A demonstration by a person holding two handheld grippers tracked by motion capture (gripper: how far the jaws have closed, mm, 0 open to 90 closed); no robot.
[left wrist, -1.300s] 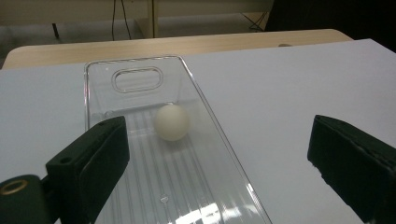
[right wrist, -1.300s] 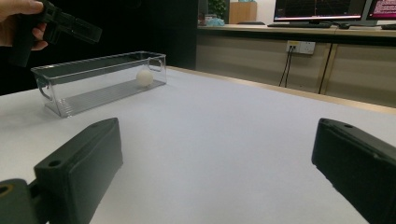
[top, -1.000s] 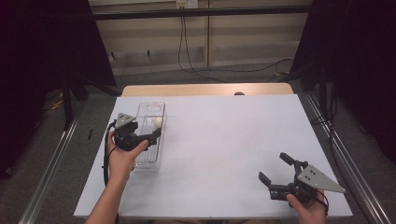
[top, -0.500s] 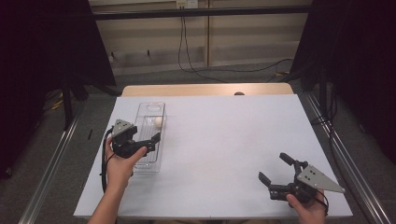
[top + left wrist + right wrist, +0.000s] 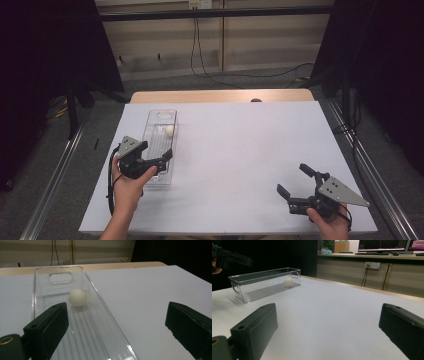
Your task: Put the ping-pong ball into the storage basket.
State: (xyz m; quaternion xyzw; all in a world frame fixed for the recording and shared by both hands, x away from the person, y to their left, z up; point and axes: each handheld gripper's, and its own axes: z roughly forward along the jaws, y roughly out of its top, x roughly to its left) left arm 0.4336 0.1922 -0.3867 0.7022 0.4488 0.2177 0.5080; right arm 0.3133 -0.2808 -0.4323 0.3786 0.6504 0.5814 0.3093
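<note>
L gripper (image 5: 155,159) wide open over clear bin's (image 5: 161,150) near end; white ball (image 5: 169,130) inside at 12. R gripper (image 5: 296,185) wide, empty, at 4.

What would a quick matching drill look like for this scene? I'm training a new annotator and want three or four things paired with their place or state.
Things:
1. white ball
2. clear bin
3. left tool
4. right tool

Places or states:
A. open, at the table's near right corner
B. on the table's left side, lengthwise front to back
C. lying inside the bin, toward its far end
D. open, above the bin's near end

Pairs: 1-C, 2-B, 3-D, 4-A
</note>
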